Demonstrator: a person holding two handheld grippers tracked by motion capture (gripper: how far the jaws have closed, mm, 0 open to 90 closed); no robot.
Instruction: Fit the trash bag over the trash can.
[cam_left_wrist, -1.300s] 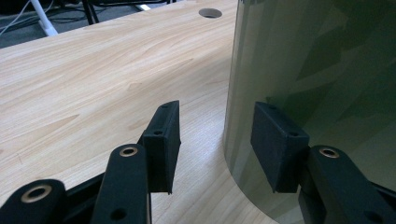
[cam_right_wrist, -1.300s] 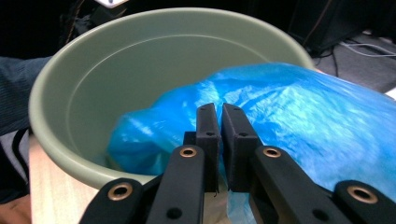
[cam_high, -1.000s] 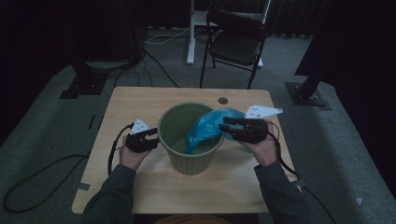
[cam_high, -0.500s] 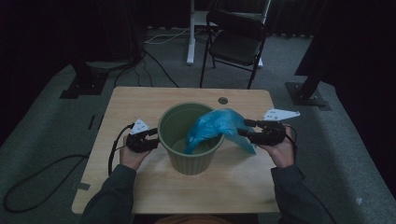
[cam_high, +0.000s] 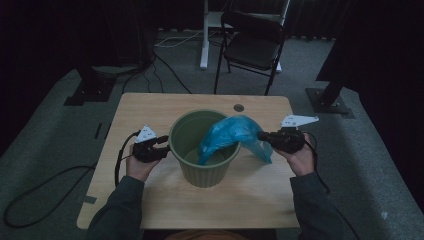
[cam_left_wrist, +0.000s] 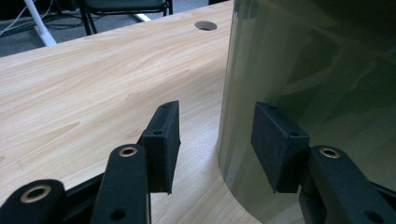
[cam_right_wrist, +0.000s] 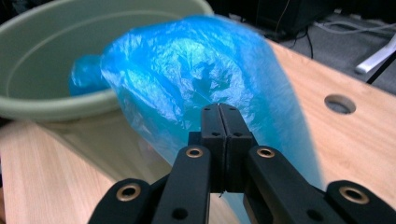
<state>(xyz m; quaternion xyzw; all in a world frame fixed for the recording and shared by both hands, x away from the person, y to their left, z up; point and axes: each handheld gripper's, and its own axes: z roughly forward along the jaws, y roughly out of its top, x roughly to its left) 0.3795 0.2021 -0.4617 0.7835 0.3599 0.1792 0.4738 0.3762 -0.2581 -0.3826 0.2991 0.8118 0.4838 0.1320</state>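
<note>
A green plastic bin (cam_high: 205, 172) stands mid-table with a blue plastic bag (cam_high: 230, 132) half in it, the bag's right side draped over the rim. My right gripper (cam_high: 261, 135) is just right of the bin; its jaws have just been closing and now stand shut, pinching the bag's film. In the right gripper view the pads (cam_right_wrist: 211, 121) meet in front of the blue bag (cam_right_wrist: 196, 60), with the bin (cam_right_wrist: 37, 46) behind. My left gripper (cam_high: 164, 145) rests open against the bin's left side. In the left gripper view its jaws (cam_left_wrist: 217, 112) stand apart beside the bin's wall (cam_left_wrist: 303, 60).
The wooden table (cam_high: 150, 110) has a round cable hole (cam_high: 239, 107) near its far edge. A black folding chair (cam_high: 252, 45) and a white stand (cam_high: 205, 35) are on the carpet beyond. Cables trail from both grippers.
My right gripper has moved right, away from the bin, and a little down, drawing the bag's edge out over the rim. The left gripper has stayed put.
</note>
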